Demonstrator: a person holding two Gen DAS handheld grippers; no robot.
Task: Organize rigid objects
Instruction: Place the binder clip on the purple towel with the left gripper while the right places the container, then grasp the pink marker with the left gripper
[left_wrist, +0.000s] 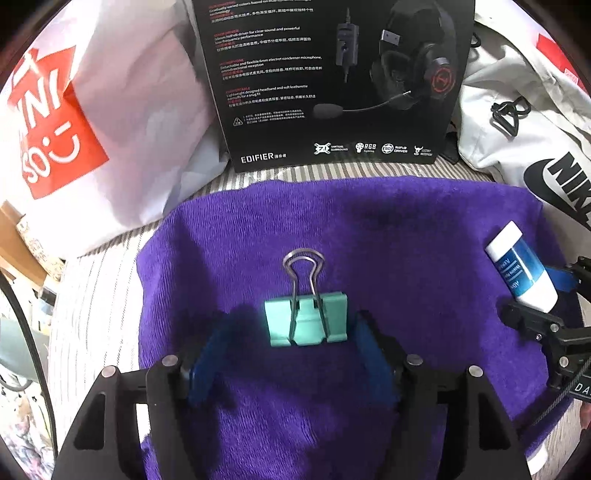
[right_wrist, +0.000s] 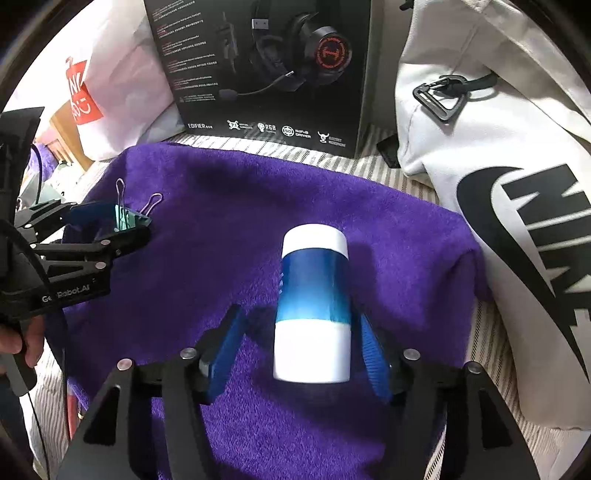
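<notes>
Purple towel (left_wrist: 369, 229) carries both things: the mint binder clip (left_wrist: 306, 323) between the spread left hand-held gripper (left_wrist: 291, 354), the blue-and-white tube (right_wrist: 314, 306) between the spread right hand-held gripper (right_wrist: 301, 354), neither pinched.

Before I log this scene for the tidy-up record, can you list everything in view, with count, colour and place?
binder clip: one, mint green with silver wire handles, on the towel between the left gripper's fingers, not pressed
tube: one, white and blue, lying on the towel between the right gripper's fingers
towel: one, purple, spread over the striped cover
striped cover: one, grey and white, under the towel
headset box: one, black, standing behind the towel
shopping bag: one, white with a red logo, back left
sports bag: one, white with a black logo, right
left gripper: black with blue fingers, open
right gripper: black with blue fingers, open
</notes>
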